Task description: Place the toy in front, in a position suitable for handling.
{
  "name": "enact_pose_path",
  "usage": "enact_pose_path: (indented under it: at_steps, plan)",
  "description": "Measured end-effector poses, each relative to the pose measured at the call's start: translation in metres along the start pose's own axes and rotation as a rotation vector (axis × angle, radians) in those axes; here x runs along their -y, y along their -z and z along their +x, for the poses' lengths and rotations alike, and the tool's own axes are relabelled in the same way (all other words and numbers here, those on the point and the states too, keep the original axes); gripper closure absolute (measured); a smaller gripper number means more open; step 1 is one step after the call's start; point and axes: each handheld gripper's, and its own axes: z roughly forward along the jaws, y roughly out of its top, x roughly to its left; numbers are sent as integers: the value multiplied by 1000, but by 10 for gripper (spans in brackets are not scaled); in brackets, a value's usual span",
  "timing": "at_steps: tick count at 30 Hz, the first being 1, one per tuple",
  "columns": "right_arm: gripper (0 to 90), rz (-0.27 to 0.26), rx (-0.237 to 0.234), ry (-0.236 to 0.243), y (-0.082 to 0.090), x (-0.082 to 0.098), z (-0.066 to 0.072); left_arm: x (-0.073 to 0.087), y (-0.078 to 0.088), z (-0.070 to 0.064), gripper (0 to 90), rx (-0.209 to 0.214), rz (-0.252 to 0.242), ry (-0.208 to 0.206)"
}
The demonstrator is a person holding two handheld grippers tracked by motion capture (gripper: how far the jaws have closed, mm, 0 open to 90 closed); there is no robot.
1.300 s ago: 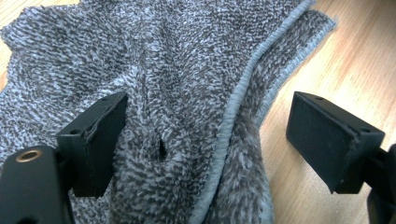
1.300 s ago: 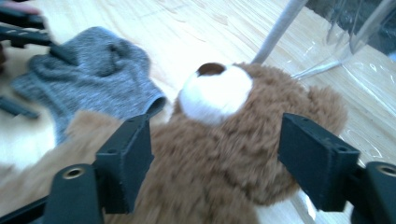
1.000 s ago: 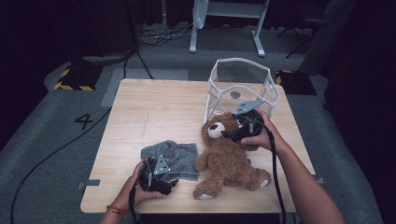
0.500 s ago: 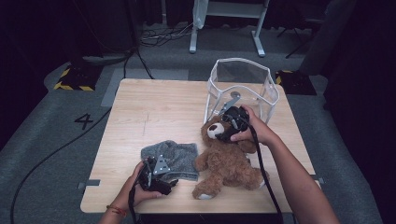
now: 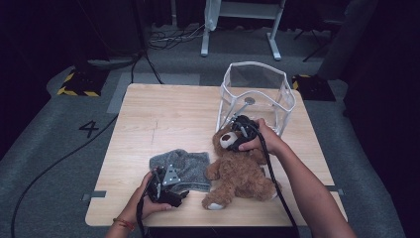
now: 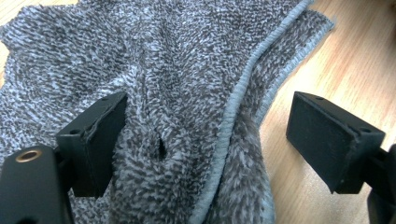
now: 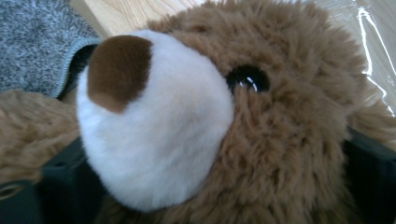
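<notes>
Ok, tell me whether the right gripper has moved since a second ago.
Yes. In the high view the right gripper has come leftward, away from the clear bin, onto the teddy bear's head.

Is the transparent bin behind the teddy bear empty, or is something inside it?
Empty, as far as visible: through the clear bin only its floor with a round fitting shows. The teddy bear lies outside it on the table.

The wooden table (image 5: 163,119) bears a teddy bear (image 5: 237,171), grey cloth (image 5: 185,166) and clear bin (image 5: 257,91).
</notes>
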Motion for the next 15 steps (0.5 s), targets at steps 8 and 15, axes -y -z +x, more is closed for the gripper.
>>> enact_pose_path:
  at_steps: [8,15]
  plan:
    - [362,-96,71,99,12,9,18,0,0,0,146,0,0,0]
    - [390,-304,111,165,38,37,32,0,0,0,146,0,-2,0]
